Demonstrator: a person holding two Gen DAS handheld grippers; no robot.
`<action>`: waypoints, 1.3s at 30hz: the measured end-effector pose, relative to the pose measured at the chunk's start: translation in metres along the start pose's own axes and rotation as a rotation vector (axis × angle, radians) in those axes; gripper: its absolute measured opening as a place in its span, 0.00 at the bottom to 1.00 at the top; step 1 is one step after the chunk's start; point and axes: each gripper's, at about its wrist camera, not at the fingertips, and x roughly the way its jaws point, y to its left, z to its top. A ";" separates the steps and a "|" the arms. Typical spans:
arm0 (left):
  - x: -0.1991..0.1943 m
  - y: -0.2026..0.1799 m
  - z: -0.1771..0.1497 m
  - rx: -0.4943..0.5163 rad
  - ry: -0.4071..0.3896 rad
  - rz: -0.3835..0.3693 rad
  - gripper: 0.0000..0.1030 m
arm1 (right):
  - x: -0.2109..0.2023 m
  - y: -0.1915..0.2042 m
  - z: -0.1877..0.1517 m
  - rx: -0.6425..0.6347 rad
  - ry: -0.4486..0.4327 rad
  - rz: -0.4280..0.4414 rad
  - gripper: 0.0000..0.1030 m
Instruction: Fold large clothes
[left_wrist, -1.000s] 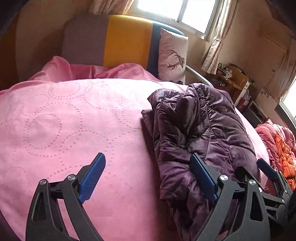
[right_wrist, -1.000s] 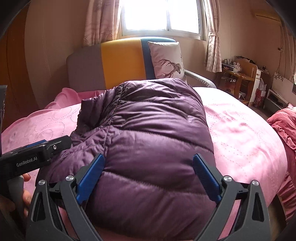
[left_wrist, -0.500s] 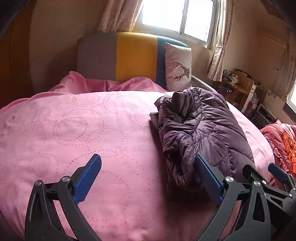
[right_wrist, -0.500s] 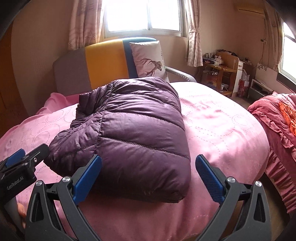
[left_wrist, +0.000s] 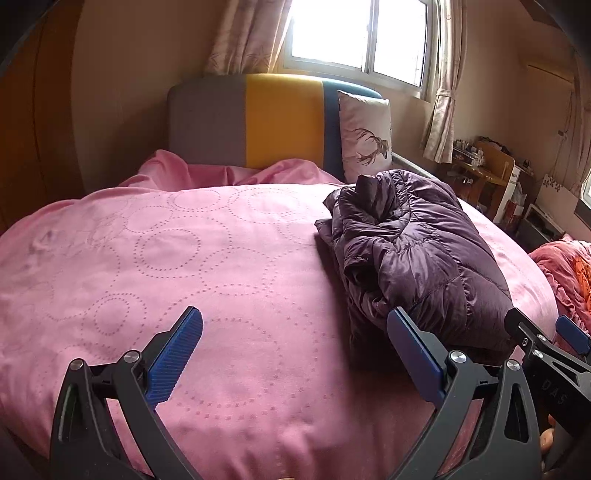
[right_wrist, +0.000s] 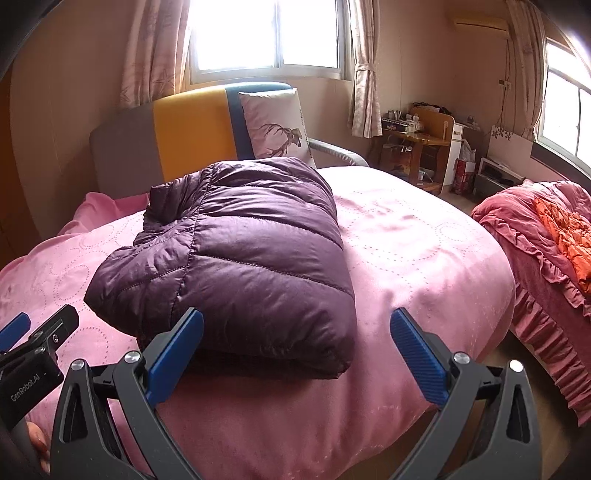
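Note:
A dark purple quilted jacket (right_wrist: 243, 251) lies folded into a thick bundle on the pink bedspread (right_wrist: 413, 251). In the left wrist view the same jacket (left_wrist: 417, 251) sits to the right, on the pink bedspread (left_wrist: 184, 266), its collar end bunched toward the headboard. My left gripper (left_wrist: 295, 350) hangs wide open over bare bedspread, left of the jacket's near edge, holding nothing. My right gripper (right_wrist: 295, 350) is wide open too, just short of the jacket's near folded edge, with nothing between its blue pads (right_wrist: 417, 354). Each gripper shows at the edge of the other's view.
A grey, yellow and blue headboard (right_wrist: 192, 129) and a deer-print pillow (right_wrist: 277, 125) stand at the far end. A second bed with a red ruffled cover (right_wrist: 546, 258) is at the right. A wooden desk (right_wrist: 417, 140) with clutter stands by the far wall.
Both grippers have pulled back from the jacket toward the bed's near edge and risen slightly. The jacket lies further off in both views and keeps its folded shape.

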 end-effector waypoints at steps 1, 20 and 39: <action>0.000 0.000 -0.001 0.000 0.001 0.006 0.96 | -0.001 0.000 0.000 -0.001 -0.002 0.000 0.98; -0.012 -0.001 -0.007 0.001 -0.034 0.041 0.96 | -0.008 0.005 0.005 -0.030 -0.032 0.014 0.98; -0.015 0.002 -0.007 -0.011 -0.034 0.037 0.96 | -0.009 0.008 0.003 -0.031 -0.041 0.018 0.98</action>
